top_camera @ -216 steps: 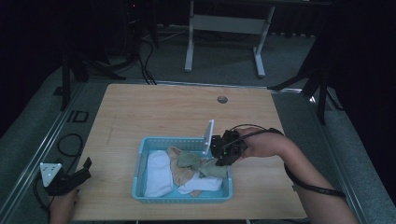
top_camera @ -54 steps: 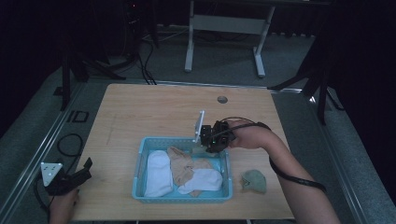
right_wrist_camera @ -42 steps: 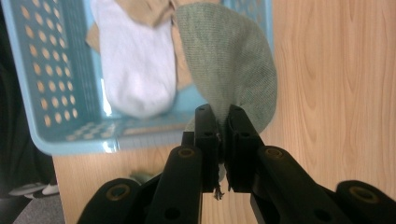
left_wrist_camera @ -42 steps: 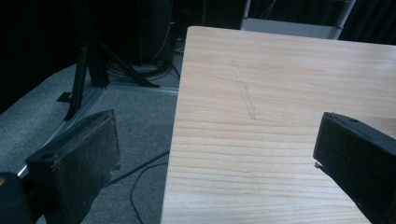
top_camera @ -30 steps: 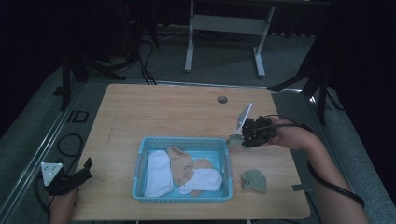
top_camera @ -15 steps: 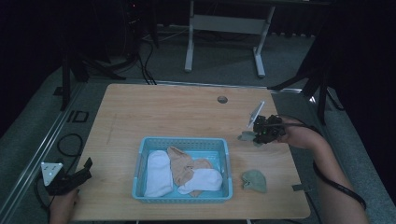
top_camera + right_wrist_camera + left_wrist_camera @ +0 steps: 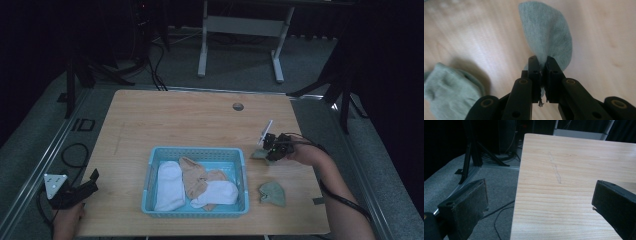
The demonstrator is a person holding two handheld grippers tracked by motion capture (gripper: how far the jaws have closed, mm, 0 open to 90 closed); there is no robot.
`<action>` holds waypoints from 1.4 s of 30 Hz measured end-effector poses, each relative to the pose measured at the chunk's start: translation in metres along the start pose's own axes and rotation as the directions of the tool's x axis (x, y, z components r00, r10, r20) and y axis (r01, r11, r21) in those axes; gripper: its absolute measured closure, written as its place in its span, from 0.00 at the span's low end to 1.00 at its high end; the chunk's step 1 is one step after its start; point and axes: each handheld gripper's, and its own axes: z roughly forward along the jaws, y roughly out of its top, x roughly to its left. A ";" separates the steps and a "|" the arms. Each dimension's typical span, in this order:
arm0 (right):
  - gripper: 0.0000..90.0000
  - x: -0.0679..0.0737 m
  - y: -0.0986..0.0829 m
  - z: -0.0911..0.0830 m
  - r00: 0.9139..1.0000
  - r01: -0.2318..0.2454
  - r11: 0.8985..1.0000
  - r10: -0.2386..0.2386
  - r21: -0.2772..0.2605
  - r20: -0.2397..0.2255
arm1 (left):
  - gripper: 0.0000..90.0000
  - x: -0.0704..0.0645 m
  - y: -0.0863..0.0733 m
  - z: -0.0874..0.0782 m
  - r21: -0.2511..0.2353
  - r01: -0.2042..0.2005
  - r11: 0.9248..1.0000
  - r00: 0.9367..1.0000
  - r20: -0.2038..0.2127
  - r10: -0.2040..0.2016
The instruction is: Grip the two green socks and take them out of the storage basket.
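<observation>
Your right gripper [image 7: 543, 72] has its jaws pressed together on a grey-green sock [image 7: 549, 32], which fans out just past the tips over the table [image 7: 190, 125], right of the blue basket [image 7: 196, 152]. A second grey-green sock [image 7: 272, 193] lies near it, toward you. Your left gripper [image 7: 541, 202] rests spread wide at the table's near left corner.

One mark is showing in the high view: the pale letters "ID" [image 7: 82, 124] are lying on the grey floor strip beside the table's left edge, well ahead of the left gripper [image 7: 75, 190]. Nothing else is reading as text, number or brand.
</observation>
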 end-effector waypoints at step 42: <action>0.59 0.031 -0.027 0.004 0.996 -0.060 0.991 0.051 -0.122 -0.072 | 0.01 0.000 0.000 0.000 0.002 0.005 1.000 1.000 -0.002 -0.005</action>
